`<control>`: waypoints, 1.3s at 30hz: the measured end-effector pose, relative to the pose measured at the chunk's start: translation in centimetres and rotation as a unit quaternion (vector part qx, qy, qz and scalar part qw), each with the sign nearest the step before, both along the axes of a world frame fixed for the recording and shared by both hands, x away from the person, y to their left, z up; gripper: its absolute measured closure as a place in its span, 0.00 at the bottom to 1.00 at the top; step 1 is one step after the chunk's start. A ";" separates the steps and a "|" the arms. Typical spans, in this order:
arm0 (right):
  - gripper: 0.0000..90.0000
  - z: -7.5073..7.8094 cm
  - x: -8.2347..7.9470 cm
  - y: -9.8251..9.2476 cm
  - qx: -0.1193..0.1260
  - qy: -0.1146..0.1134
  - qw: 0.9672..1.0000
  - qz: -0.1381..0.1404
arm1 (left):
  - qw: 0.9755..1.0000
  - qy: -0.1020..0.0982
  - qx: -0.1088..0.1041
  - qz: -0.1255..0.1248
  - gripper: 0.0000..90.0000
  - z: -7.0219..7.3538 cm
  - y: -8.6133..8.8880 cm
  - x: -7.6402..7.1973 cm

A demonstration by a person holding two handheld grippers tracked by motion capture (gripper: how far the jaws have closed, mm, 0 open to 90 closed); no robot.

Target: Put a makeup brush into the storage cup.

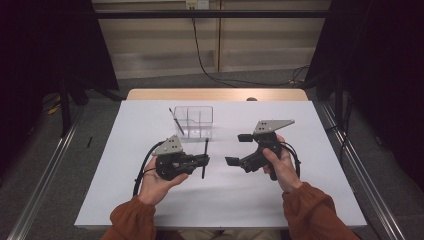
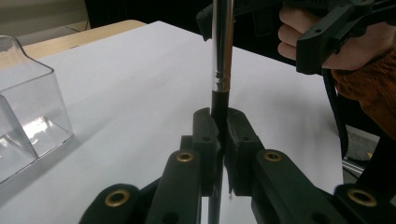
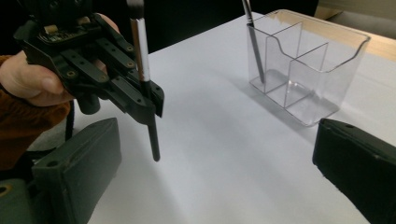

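The left gripper [image 1: 202, 161] pinched a black-handled, silver-ferruled brush [image 3: 144, 88]; the right gripper [image 1: 236, 149] was spread, empty. Probably best lowered upright into the clear plastic divided organiser [image 1: 194, 121].

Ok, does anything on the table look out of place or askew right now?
Nothing spilled or damaged. The clear organizer stands upright, with one thin brush leaning in a compartment. The left claw is shut on a second brush, which is off the table. The right claw is open and holds nothing.

a clear divided organizer [image 1: 194, 121] holds one slim brush [image 1: 176, 121] on white table [image 1: 300, 200].
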State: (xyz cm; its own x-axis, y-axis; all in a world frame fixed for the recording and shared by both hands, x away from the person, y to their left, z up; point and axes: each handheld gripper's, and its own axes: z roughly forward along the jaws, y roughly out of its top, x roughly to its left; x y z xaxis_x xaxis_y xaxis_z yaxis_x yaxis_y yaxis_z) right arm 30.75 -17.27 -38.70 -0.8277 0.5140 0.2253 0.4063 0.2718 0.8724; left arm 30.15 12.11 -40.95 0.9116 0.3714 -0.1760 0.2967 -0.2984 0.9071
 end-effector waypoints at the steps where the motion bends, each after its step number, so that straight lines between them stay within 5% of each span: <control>1: 0.01 -0.1 -0.1 -0.1 -0.001 -0.001 1.000 -0.005 | 1.000 0.001 -0.004 0.003 0.93 0.0 0.1 0.0; 6: 0.02 -0.6 -0.5 -0.8 -0.017 -0.016 0.999 -0.046 | 1.000 0.001 -0.008 0.009 0.93 0.3 0.6 0.2; 14: 0.02 -1.2 -1.5 -2.2 -0.008 -0.046 0.996 -0.074 | 1.000 -0.008 -0.013 0.013 0.93 1.0 1.1 0.4; 32: 0.02 -2.3 -2.9 -5.1 0.027 -0.044 0.991 -0.125 | 0.999 -0.028 -0.013 0.042 0.93 3.5 4.4 1.1; 39: 0.00 -2.5 -3.7 -5.7 0.006 -0.046 0.990 -0.135 | 0.998 -0.030 -0.013 0.049 0.93 3.9 5.0 1.3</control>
